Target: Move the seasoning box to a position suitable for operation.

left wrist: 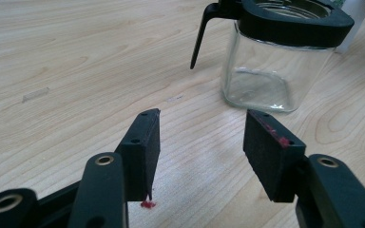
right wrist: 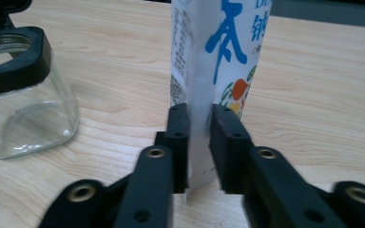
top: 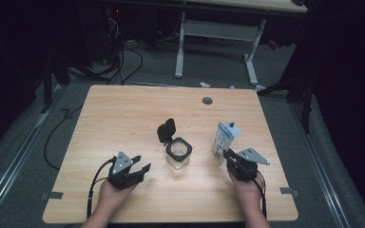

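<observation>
Your right gripper point(right wrist: 200, 142) pinches the lower edge of the upright carton point(right wrist: 218, 52), which stands on the table point(top: 123, 118) just right of the glass jar point(top: 178, 154). Your left gripper point(left wrist: 200, 142) rests near the jar's left side, jaws wide apart with nothing between them. The jar's black lid point(top: 166, 129) stands flipped open.

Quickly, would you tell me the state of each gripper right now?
Left gripper: open, holding nothing, short of the glass jar.
Right gripper: shut on the edge of the white carton.
</observation>
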`<state>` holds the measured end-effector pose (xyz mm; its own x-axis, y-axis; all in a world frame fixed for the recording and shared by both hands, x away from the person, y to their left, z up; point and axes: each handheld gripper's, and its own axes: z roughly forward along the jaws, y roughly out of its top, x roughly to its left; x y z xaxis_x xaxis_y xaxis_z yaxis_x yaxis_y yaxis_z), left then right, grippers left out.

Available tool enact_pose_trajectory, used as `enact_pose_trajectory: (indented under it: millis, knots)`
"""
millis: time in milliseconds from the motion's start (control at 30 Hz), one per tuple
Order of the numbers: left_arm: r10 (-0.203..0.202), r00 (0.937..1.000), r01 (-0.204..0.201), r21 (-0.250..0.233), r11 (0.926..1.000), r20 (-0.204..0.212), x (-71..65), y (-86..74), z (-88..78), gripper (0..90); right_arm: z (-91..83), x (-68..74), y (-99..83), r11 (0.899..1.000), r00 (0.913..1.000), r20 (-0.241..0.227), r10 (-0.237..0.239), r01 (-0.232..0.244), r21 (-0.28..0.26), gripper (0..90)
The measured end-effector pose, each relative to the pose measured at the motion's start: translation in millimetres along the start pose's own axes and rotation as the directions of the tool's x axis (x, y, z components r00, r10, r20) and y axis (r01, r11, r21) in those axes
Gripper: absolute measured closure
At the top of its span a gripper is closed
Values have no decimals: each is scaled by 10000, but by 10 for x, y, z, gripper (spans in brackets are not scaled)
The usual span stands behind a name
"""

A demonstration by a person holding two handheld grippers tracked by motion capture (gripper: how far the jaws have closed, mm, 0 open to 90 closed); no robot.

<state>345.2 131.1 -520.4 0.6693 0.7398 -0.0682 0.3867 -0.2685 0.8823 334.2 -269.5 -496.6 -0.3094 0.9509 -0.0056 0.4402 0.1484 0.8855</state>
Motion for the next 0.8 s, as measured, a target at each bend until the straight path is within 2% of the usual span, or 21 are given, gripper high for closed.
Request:
enact_pose_trajectory:
  millis: [33, 67, 167, 333, 400, 500, 567, 600, 633, 667, 700, 800]
  knots:
    - [0, 10000, 0, 0, 10000, 0, 0, 0, 0, 473, 0, 0, 0, 10000, 10000, 0, 0, 0, 0, 804]
    - [10, 10000, -10, -7, 10000, 4, 0, 0, -2, 473, -3, 11, 0, 9999, 9999, 1, -119, 119, 34, 842]
    - [15, 10000, -15, -2, 10000, 4, 0, 0, -2, 473, -2, 10, 7, 9995, 9995, 11, -311, 311, 66, 853]
    - [-3, 10000, 3, 7, 10000, -7, 7, 0, -6, 472, -10, -79, 33, 9981, 9982, 120, -580, 578, 224, 859]
    - [-17, 10000, 17, 0, 10000, -6, 10, 0, -7, 472, -13, -103, 33, 9980, 9981, 155, -600, 597, 225, 859]
    - [-38, 10000, 38, -5, 10000, 4, 11, -2, 2, 472, -26, -160, 29, 9991, 9993, 97, -366, 364, 239, 850]
    - [-11, 10000, 11, 24, 10000, 26, 8, -2, 4, 472, -26, -166, 32, 9992, 9995, -10, -303, 303, 245, 825]
    - [30, 10000, -30, 47, 10000, 34, 1, -2, 7, 472, -27, -160, 34, 9996, 9997, -153, -175, 178, 204, 760]
    - [30, 10000, -30, 47, 10000, 34, 1, -2, 7, 472, -27, -160, 34, 9996, 9997, -153, -175, 178, 204, 760]
    - [32, 10000, -32, 59, 10000, 50, -1, -2, 8, 472, -26, -159, 35, 9999, 9997, -245, -13, 17, 162, 687]
    - [32, 10000, -32, 59, 10000, 50, -1, -2, 8, 472, -26, -159, 35, 9999, 9997, -245, -13, 17, 162, 687]
    - [9, 10000, -9, 29, 10000, 65, 4, -2, 5, 471, -10, -146, 58, 9997, 9997, -85, 208, -207, 126, 588]
